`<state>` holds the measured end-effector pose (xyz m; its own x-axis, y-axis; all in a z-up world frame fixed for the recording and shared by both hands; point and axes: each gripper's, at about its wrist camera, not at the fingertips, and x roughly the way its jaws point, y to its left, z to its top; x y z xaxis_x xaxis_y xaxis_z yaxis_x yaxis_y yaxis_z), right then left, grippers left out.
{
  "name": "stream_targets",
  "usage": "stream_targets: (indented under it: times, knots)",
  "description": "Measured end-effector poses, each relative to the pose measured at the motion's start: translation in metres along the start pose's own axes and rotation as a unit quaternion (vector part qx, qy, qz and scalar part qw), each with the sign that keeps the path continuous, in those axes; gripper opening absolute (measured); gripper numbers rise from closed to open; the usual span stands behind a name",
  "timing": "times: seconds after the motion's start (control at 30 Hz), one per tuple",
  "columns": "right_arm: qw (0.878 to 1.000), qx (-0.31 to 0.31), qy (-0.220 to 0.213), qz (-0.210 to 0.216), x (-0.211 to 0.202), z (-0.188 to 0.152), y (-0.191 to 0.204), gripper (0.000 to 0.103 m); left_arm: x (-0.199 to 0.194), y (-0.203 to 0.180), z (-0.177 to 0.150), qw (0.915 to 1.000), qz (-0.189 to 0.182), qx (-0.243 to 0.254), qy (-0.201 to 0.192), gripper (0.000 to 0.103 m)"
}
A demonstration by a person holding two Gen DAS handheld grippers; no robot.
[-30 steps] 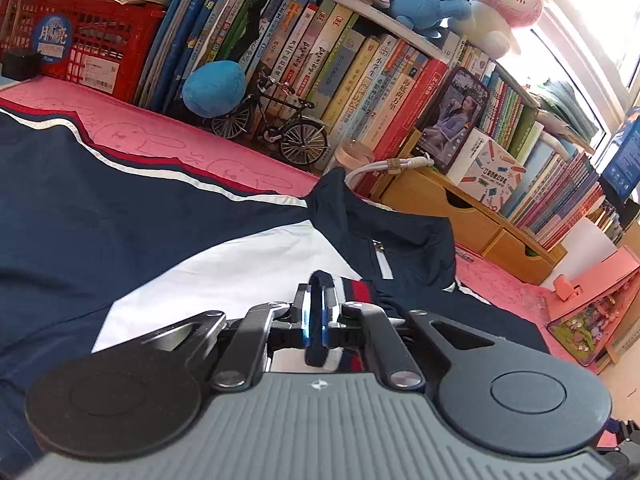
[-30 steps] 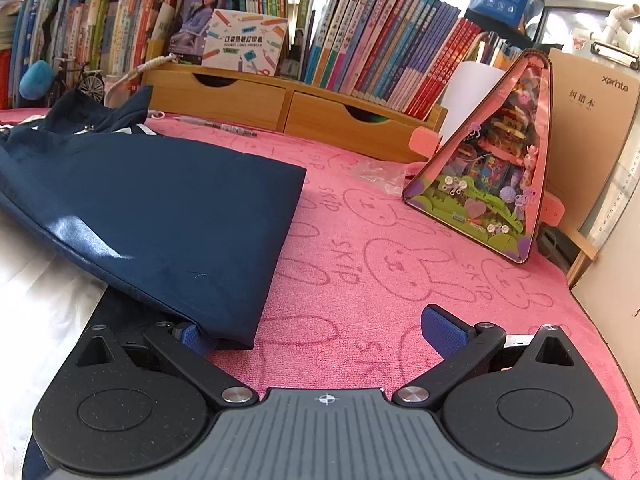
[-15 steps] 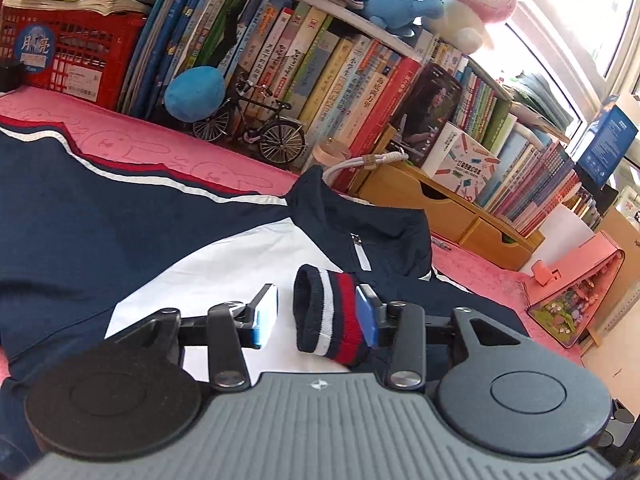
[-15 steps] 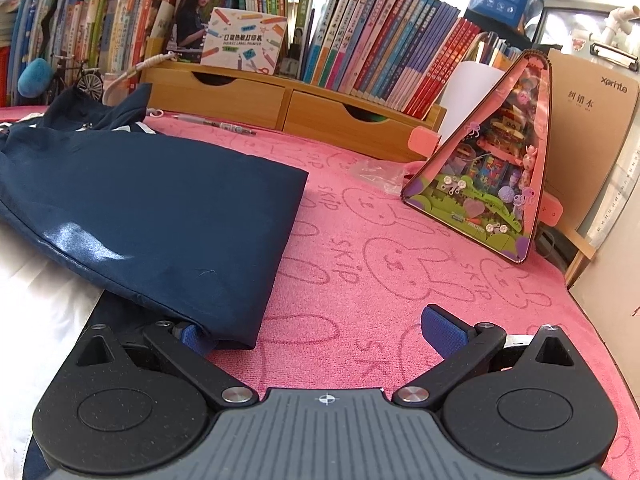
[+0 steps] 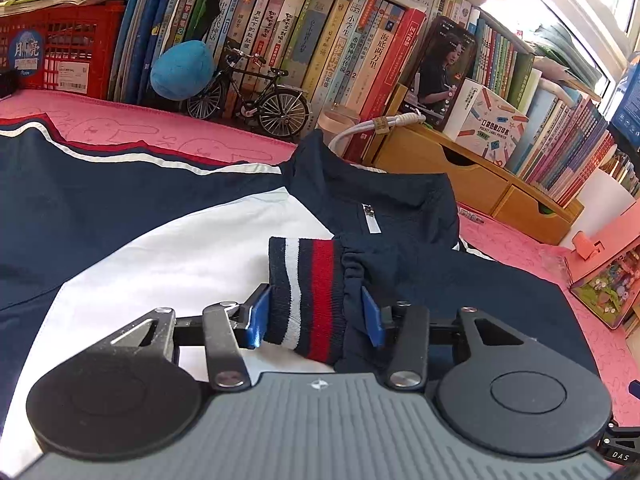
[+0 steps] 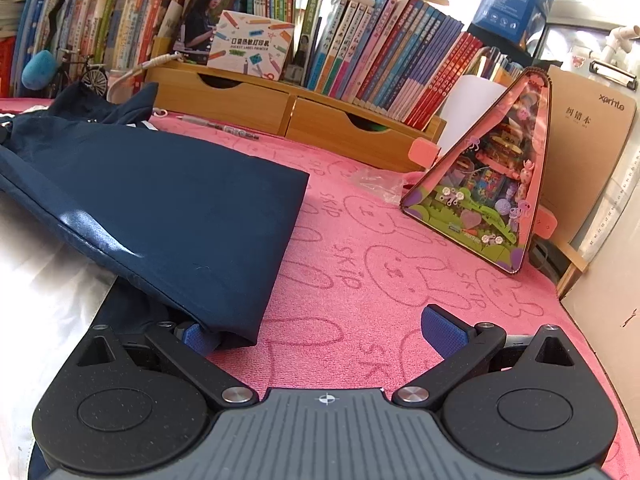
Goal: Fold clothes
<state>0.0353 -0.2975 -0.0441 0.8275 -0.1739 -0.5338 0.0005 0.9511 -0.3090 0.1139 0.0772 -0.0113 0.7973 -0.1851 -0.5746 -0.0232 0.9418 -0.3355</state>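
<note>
Left gripper (image 5: 314,314): its blue pads (image 5: 256,316) flank the striped cuff (image 5: 306,300); the jaws have just been closing in, the left pad touching the knit and the right one looking just clear of it, so it is no firm pinch.
Striped cuff: navy, white and red ribbing, lying on the white chest panel at 12 o'clock from the left tool.
Right gripper (image 6: 322,330): spread wide over the pink bunny-print cloth (image 6: 400,272); its left pad sits under the edge of the folded navy sleeve (image 6: 168,216), nothing pinched.
Jacket (image 5: 120,216): spread flat on the pink cloth, sleeve laid across the body, zip collar (image 5: 372,196) at 12 o'clock beyond the cuff.
Farther back: a model bicycle (image 5: 252,96) at 11 o'clock, wooden drawers (image 5: 472,176) at 2 o'clock, and a row of books (image 5: 320,40) behind.
Right side: a triangular pink toy case (image 6: 492,184) at 1 o'clock from the right tool.
</note>
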Motion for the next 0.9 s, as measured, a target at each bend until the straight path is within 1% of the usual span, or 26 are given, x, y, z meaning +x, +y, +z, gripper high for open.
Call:
stream_targets:
  times: [0.13,0.3,0.33,0.4,0.47,0.5,0.63,0.77,0.9]
  knots:
    - [1.000,-0.009,-0.009,0.023,-0.002,0.002,0.006,0.103,-0.004,0.010,0.009,0.9997,0.022,0.004,-0.006,0.043]
    - [0.999,-0.001,-0.003,0.036,0.001,0.004,0.005,0.103,-0.008,0.028,0.013,0.9992,0.040,-0.003,-0.008,0.044]
    - [0.999,0.004,0.000,0.037,0.002,0.004,0.003,0.103,-0.006,0.029,0.012,0.9991,0.042,0.002,-0.004,0.044]
    - [0.999,0.012,0.003,0.034,0.004,0.004,-0.001,0.103,-0.004,0.029,0.010,0.9988,0.047,0.015,0.002,0.049]
    - [1.000,0.011,0.001,0.027,0.007,0.003,-0.007,0.103,-0.003,0.023,0.005,0.9974,0.055,0.047,-0.002,0.053]
    - [1.000,0.007,-0.001,0.026,0.008,0.002,-0.010,0.103,-0.003,0.021,0.004,0.9968,0.058,0.055,-0.002,0.055]
    - [0.999,-0.001,0.001,0.043,0.014,0.001,-0.018,0.103,-0.002,0.016,0.002,0.9949,0.065,0.077,-0.002,0.057]
    - [0.998,-0.028,-0.015,0.063,0.001,0.000,-0.014,0.103,-0.003,0.019,0.002,0.9946,0.072,0.075,-0.003,0.059]
    - [0.990,-0.053,-0.061,0.116,-0.028,0.000,-0.006,0.103,-0.003,0.020,0.003,0.9946,0.076,0.071,-0.004,0.061]
